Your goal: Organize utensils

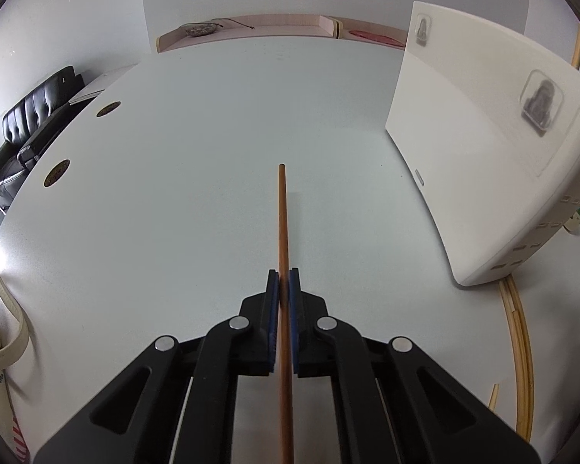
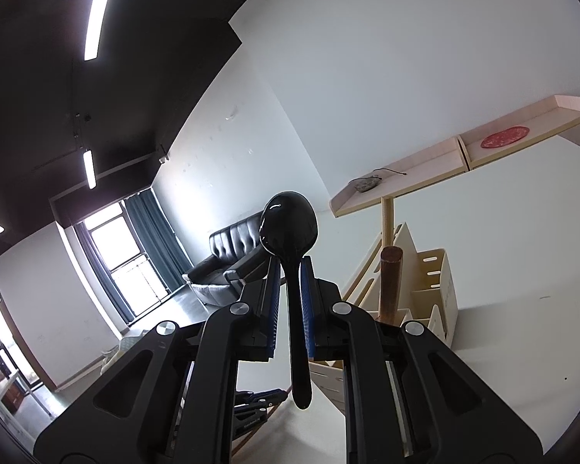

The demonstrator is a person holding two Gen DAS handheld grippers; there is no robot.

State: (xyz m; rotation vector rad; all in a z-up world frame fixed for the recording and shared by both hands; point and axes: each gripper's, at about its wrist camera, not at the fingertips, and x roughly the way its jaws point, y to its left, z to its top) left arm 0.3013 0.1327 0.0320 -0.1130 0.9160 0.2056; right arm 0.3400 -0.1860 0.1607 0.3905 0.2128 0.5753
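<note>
the left gripper (image 1: pixel 283 274) is pinched shut on a thin brown chopstick (image 1: pixel 282 216), its blue pads (image 1: pixel 273 309) pressing the stick from both sides, and the stick's long axis runs straight along the line the claw points, its round tip reaching out over the middle of the pale grey table (image 1: pixel 174 174). the white utensil holder (image 1: pixel 483 154) stands off to the right of that tip, near the table's right edge, showing a smooth blank wall with slotted holes low on its side, so in my judgement the stick must swing right and up to come over the holder's open top. a few pale bamboo chopsticks (image 1: pixel 520 328) lie along the right edge beside it. the right gripper (image 2: pixel 290 266) is closed narrow on the handle of a glossy black spoon (image 2: pixel 289 224), bowl forward and raised, handle trailing back between the pads. just to its right stands the holder (image 2: pixel 437 290), stepped cream compartments with slots, a dark wooden handle (image 2: pixel 391 282) upright in one. judging from this, the right hand sits nearer the compartments than the left.
</note>
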